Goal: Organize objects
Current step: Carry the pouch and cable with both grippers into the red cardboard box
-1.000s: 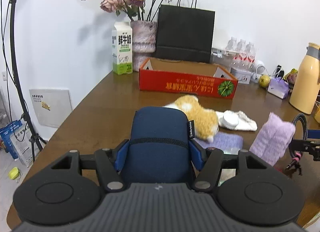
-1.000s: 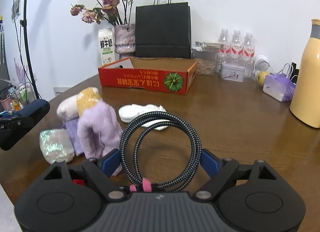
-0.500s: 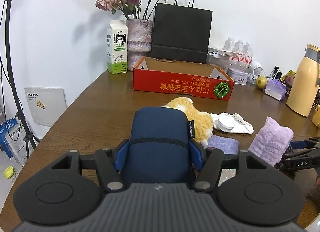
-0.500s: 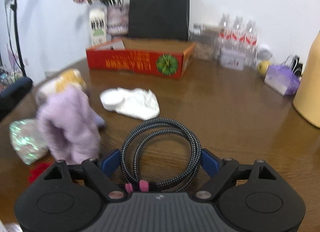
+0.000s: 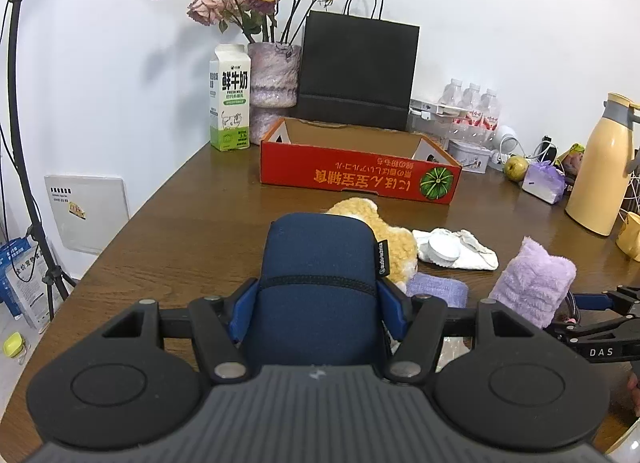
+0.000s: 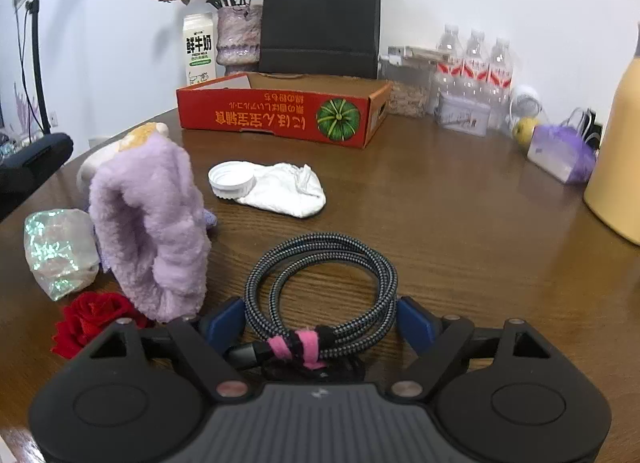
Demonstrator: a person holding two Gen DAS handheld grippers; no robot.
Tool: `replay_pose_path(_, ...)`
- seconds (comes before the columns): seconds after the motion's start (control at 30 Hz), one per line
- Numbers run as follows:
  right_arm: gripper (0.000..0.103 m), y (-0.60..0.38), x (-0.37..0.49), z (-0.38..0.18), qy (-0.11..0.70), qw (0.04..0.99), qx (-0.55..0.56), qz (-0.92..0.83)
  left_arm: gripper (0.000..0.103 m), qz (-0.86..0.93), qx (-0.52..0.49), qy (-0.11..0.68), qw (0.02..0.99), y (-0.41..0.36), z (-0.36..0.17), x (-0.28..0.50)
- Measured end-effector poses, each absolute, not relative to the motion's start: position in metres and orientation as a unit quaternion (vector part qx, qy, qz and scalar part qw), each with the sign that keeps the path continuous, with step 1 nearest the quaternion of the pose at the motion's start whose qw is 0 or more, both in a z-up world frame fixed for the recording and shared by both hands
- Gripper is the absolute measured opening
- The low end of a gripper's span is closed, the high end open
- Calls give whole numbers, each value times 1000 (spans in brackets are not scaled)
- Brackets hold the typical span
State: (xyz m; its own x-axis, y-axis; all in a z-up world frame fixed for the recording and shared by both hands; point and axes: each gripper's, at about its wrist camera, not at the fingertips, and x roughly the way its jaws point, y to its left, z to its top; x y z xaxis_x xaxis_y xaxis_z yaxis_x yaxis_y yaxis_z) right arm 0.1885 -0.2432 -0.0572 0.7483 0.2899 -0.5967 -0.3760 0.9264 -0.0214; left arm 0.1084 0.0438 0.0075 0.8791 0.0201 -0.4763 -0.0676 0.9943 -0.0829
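My left gripper is clamped on the navy pouch, blue pads pressed to both its sides, held above the table. My right gripper has just been closing with the coiled braided cable between its pads — they sit at the coil's edges, though I can't quite tell if they press it. Just left of that gripper stands the lilac plush; well ahead — the red cardboard box
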Motion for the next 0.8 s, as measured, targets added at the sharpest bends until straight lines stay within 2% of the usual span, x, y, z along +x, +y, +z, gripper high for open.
replay_pose_path(0.8,82,-233,235,11,245,947,-52,201,63,12,-37,206,978,36,45,165)
